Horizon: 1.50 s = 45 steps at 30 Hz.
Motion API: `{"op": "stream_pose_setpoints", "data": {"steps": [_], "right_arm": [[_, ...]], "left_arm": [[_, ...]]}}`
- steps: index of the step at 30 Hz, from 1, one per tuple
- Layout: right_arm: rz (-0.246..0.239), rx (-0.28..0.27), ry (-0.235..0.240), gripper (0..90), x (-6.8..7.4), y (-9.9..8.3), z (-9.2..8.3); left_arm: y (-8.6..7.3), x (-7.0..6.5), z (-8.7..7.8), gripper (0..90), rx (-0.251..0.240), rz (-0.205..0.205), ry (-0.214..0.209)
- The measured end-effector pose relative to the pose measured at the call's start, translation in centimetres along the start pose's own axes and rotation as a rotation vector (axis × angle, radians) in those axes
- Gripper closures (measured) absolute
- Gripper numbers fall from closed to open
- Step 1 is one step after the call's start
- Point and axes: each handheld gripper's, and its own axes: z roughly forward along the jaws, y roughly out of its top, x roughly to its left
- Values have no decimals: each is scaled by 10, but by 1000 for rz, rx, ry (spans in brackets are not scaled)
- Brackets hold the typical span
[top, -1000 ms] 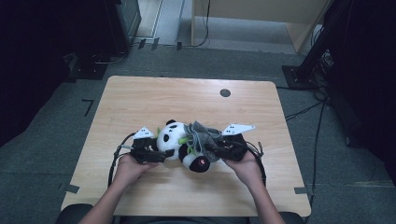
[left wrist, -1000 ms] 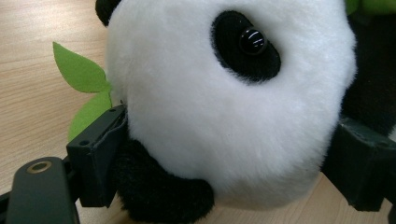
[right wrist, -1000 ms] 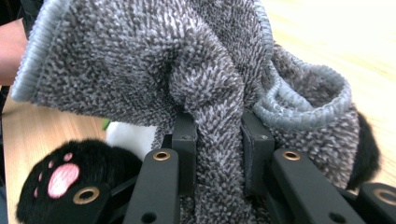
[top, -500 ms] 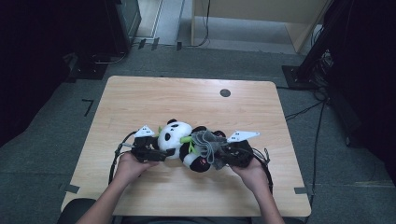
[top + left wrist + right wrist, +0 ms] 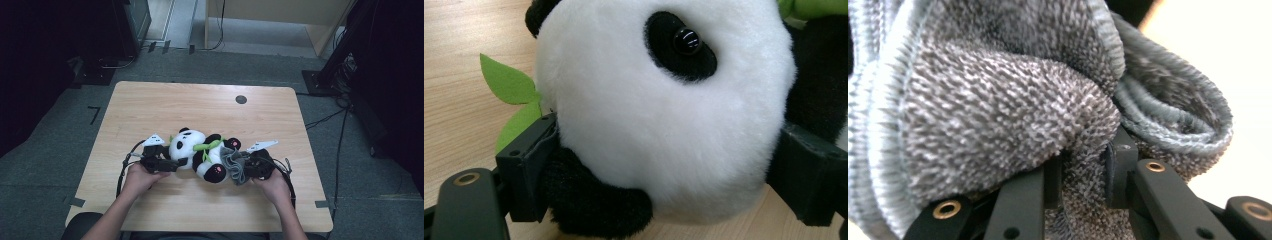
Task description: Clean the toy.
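Lying on the table [image 5: 150, 107], the toy panda [image 5: 197, 152] has its head clamped by the left gripper [image 5: 172, 164], while the right gripper [image 5: 243, 170] pinches a grey cloth [image 5: 234, 165] beside its foot.

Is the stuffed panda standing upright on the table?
No, the panda lies on its side on the table, its head clamped between the left gripper's black jaws and a pink-padded foot pointing toward the person.

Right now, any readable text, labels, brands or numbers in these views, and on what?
None readable.
Plush panda: no tag or label showing in the high view or the left gripper view.
Grey towel: plain knit, no label showing.
Wooden table: bare, apart from a dark round spot, no lettering.
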Motion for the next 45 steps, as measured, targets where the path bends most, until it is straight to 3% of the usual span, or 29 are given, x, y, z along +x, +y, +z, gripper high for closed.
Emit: {"op": "stream_pose_setpoints", "data": {"steps": [3,8,12,15,17,21,28,33,37,42,45], "right_arm": [[21,-1,-4,755,-5,1,-1],[86,-29,-83,754,-24,1,-10],[165,-141,-130,756,-42,3,-30],[197,-254,-129,755,-43,7,-51],[172,-308,-134,754,-36,13,-65],[97,-362,-121,752,-16,32,-78],[-18,-349,-67,747,19,75,-71],[-105,-306,-38,744,41,110,-51],[-143,-274,-14,743,54,131,-34],[-180,-199,18,741,71,160,-5],[-233,-110,33,737,86,169,20]], "left_arm": [[0,0,0,122,-1,-4,-3],[0,1,0,121,-1,0,-5],[-1,1,1,121,-1,9,-5],[-2,2,0,122,-4,16,-7],[-4,2,0,126,-16,22,-10],[-8,2,-1,133,-43,21,-12],[-7,2,-1,149,-55,19,-10],[-5,0,-2,200,-71,9,0],[0,-3,-4,240,-76,25,10],[2,-4,-3,254,-85,23,14],[3,-4,-3,256,-86,18,14]]}}
